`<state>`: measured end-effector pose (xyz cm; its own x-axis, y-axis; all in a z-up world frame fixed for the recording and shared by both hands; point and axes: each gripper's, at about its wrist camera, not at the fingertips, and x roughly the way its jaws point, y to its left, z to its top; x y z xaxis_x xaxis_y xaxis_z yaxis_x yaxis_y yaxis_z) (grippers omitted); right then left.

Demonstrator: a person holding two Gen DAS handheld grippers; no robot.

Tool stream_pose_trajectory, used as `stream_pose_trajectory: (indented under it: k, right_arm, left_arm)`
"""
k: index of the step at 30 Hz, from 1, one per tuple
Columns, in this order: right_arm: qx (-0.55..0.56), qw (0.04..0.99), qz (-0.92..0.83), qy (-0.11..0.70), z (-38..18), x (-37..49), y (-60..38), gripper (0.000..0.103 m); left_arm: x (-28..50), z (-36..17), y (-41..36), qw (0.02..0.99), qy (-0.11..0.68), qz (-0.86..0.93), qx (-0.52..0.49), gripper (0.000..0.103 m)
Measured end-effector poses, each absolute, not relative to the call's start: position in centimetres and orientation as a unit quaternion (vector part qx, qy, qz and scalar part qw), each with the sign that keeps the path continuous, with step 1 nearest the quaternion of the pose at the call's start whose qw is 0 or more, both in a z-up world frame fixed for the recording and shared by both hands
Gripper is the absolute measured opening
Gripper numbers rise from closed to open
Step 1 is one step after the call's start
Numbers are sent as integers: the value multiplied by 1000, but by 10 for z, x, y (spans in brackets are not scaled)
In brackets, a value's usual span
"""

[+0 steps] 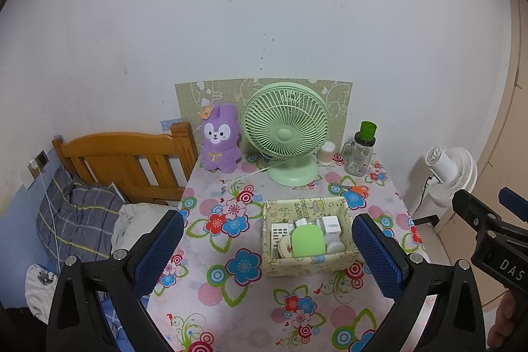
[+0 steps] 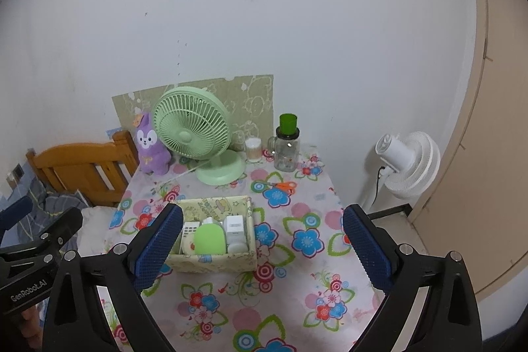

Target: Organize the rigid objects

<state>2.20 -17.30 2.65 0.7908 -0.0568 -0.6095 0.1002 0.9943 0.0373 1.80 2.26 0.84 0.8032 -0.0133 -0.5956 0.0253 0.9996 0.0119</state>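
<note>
Presently, the table [image 1: 250, 302], under a flowered cloth, carries a green fan [image 1: 286, 129] and a purple plush rabbit [image 1: 220, 139] at the back. A glass jar [image 1: 360, 154] with a green lid stands right of the fan, and orange scissors [image 1: 355, 189] lie before it. Mid-table sits the patterned box [image 1: 308, 264], holding a green case [image 1: 307, 240], a remote [image 1: 279, 233] and white containers [image 1: 331, 228]. The left gripper [image 1: 267, 248] and right gripper [image 2: 262, 241] both hang above the table, jaws wide apart, gripping nothing.
</note>
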Motion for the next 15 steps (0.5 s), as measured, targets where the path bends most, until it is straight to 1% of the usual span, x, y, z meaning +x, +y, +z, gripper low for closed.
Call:
stream_pose_trajectory:
  k: [15]
  right_arm:
    - [37,944,-44,326,22,25,-173,99]
  left_arm:
    - [25,5,22,945,327,-9,2,103]
